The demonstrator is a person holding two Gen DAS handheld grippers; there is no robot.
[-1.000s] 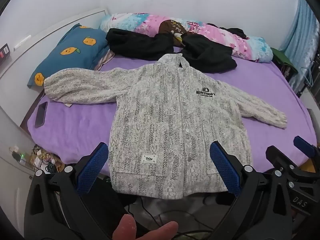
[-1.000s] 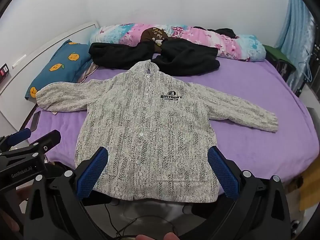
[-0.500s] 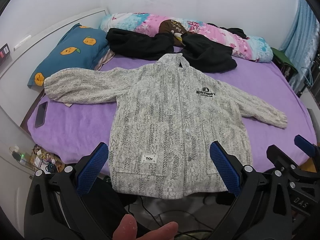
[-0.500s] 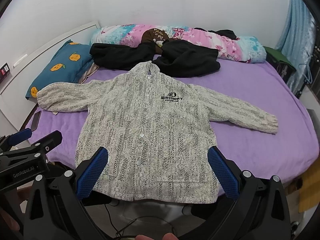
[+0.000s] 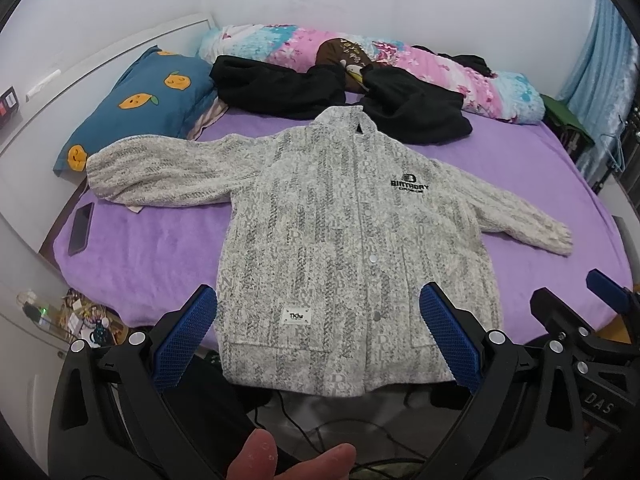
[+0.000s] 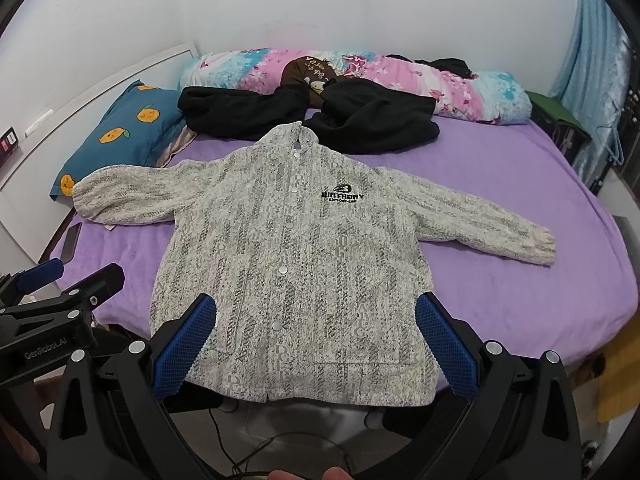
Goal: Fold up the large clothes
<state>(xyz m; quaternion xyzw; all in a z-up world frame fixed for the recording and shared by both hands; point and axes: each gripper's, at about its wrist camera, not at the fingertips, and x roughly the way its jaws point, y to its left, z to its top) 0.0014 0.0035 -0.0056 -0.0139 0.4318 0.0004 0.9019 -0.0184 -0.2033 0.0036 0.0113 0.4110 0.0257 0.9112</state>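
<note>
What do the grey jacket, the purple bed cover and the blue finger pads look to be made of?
Jacket: thick fleece or boucle-like knit, matte and nubbly, with shiny snaps that could be metal or plastic. Bed cover: soft plush, seemingly short-pile fleece, judging by its velvety, uneven sheen. Pads on the right hand-held gripper: probably rubber or textured plastic, going by the fine cross-hatched grid; the frame looks like matte black plastic.

You have the jacket [image 5: 352, 248] lying flat on the bed [image 5: 152, 248], sleeves spread left and right, hem hanging over the near edge. Behind its collar lies a dark garment [image 5: 340, 96], with a rolled quilt [image 5: 440, 68] behind that. A pillow [image 5: 148, 108] sits far left, a phone [image 5: 80, 229] near the left edge.
</note>
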